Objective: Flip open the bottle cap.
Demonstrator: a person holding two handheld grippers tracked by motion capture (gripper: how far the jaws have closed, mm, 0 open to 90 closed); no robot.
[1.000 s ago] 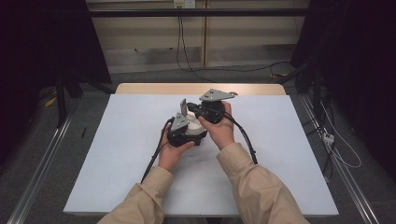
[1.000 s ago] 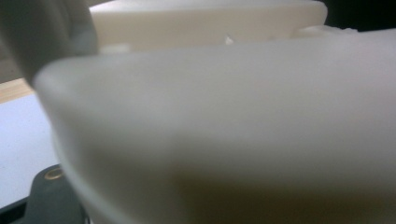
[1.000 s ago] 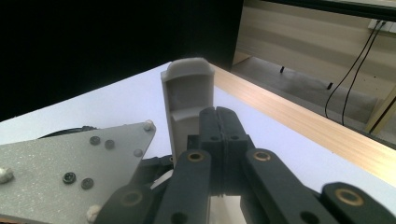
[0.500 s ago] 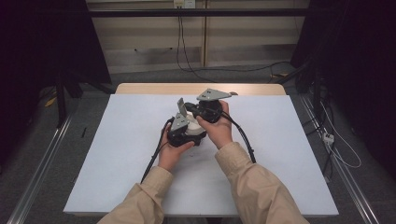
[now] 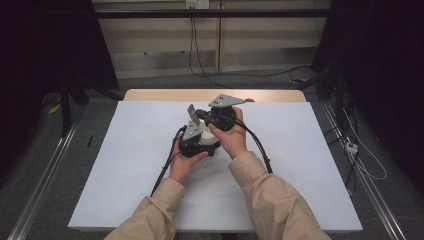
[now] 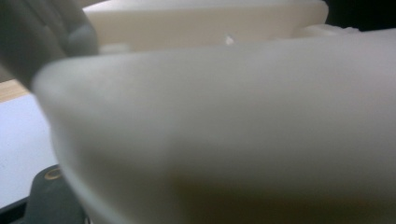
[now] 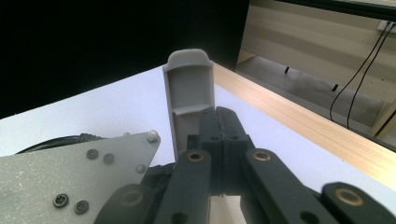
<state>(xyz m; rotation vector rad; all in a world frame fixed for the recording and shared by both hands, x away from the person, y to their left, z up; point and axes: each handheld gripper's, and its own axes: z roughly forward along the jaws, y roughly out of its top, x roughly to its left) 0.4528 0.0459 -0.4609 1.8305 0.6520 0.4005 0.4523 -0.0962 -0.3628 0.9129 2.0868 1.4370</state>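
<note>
Fingers of the right gripper are clenched together, black jaws pressed flat with nothing between them, and a grey clip-like piece stands just behind them, long axis upright, rounded end pointing up. Left gripper also has its jaws drawn in tight; whether they pinch the white object I can't tell. In the left gripper view that white object sits blurred right against the lens, its long axis running roughly across the frame. From the high view both grippers meet over the middle of the white table, the right gripper's grey plate on the far side, white object wedged between the two tools, both hands wrapped around them.
</note>
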